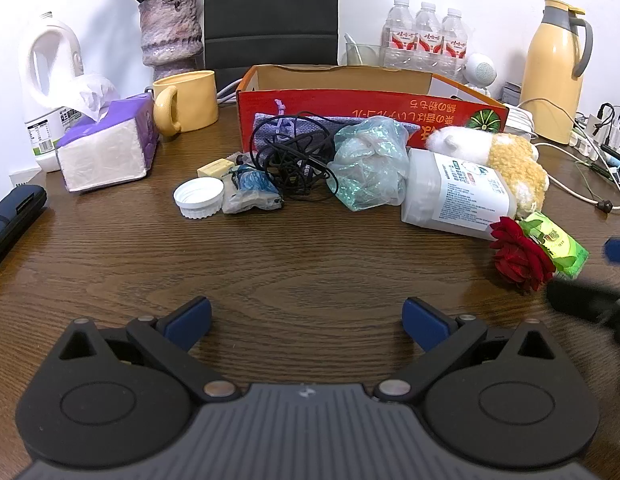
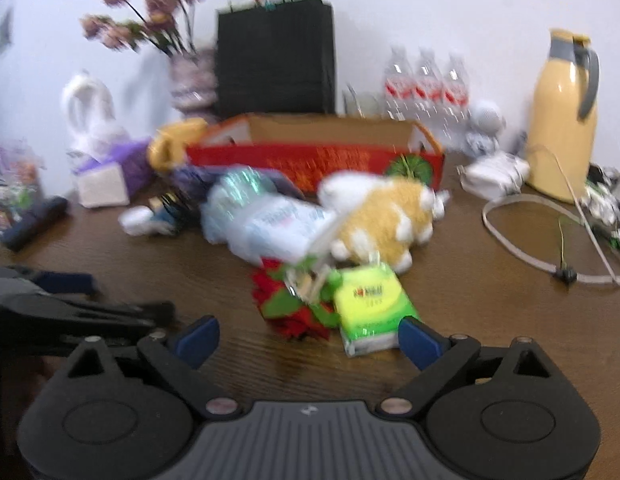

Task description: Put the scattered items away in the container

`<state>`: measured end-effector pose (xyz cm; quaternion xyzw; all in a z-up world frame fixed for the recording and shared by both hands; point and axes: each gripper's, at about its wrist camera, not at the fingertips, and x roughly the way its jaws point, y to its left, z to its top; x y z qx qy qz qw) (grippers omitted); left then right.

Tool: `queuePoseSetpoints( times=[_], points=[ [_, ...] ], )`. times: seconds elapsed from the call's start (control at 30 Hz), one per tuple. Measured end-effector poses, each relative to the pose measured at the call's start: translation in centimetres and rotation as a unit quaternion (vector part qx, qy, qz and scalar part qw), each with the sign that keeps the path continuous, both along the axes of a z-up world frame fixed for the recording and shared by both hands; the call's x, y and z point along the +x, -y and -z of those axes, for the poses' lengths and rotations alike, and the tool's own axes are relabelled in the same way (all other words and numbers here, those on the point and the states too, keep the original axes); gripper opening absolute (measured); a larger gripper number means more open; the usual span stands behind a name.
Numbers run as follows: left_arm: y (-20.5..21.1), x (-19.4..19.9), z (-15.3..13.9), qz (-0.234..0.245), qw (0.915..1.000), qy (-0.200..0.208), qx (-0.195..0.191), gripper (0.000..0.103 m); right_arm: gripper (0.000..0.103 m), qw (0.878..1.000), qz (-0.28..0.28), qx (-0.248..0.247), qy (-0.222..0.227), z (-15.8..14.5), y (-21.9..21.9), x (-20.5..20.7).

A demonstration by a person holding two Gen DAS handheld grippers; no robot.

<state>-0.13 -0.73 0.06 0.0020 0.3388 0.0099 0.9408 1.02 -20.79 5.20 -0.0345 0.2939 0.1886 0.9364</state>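
Note:
A red cardboard box (image 1: 350, 112) (image 2: 310, 156) stands open at the back of the wooden table. In front of it lie a white lid (image 1: 198, 199), a tangled black cable (image 1: 293, 164), a crumpled clear bag (image 1: 368, 164), a white plastic bottle (image 1: 458, 196) on its side, a yellow-white plush toy (image 1: 506, 160) (image 2: 386, 212), a red fabric rose (image 1: 518, 256) (image 2: 289, 304) and a green tissue pack (image 1: 558, 246) (image 2: 370, 304). My left gripper (image 1: 305, 318) is open and empty over bare table. My right gripper (image 2: 310, 338) is open and empty, just short of the rose and tissue pack.
A purple tissue box (image 1: 109, 148), yellow mug (image 1: 185, 100), white jug (image 1: 49, 80) and vase (image 1: 171, 28) stand at the left. A yellow thermos (image 1: 554, 68), water bottles (image 1: 426, 36) and loose cords (image 2: 550, 240) are at the right. A black bag (image 1: 269, 12) is behind the box.

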Motion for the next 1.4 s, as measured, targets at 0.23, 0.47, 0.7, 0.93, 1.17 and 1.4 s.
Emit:
queuePoseSetpoints(
  times=[0.23,0.47,0.7,0.93,1.17,1.4],
  points=[
    [-1.9,-1.1,-1.1,0.007,0.9981,0.061,0.009,0.103,0.088,1.0,-0.002,0.017,0.008,-1.1,0.6,1.1],
    [-5.4,3.0,-3.1,-0.001,0.9978,0.066,0.003,0.103,0.075,0.999,-0.032,-0.013,-0.006,0.2,-2.6,3.1],
    [-7.7,6.7,-2.8,-0.021,0.997,0.069,0.03,0.094,0.048,0.998,-0.047,-0.035,-0.016,0.5,-3.8,4.3],
    [-10.5,8.2,-1.3,-0.042,0.9982,0.04,-0.017,0.072,0.042,0.997,-0.045,-0.043,-0.035,1.1,-3.9,4.4],
    [-9.8,9.0,-1.0,-0.018,0.9991,0.034,-0.015,0.042,0.04,0.998,-0.038,-0.042,-0.041,1.3,-4.0,4.7],
    [-10.4,7.5,-1.7,-0.02,0.9986,0.044,-0.02,0.041,0.037,0.998,-0.047,-0.029,-0.04,0.7,-4.0,4.1]
  ],
)
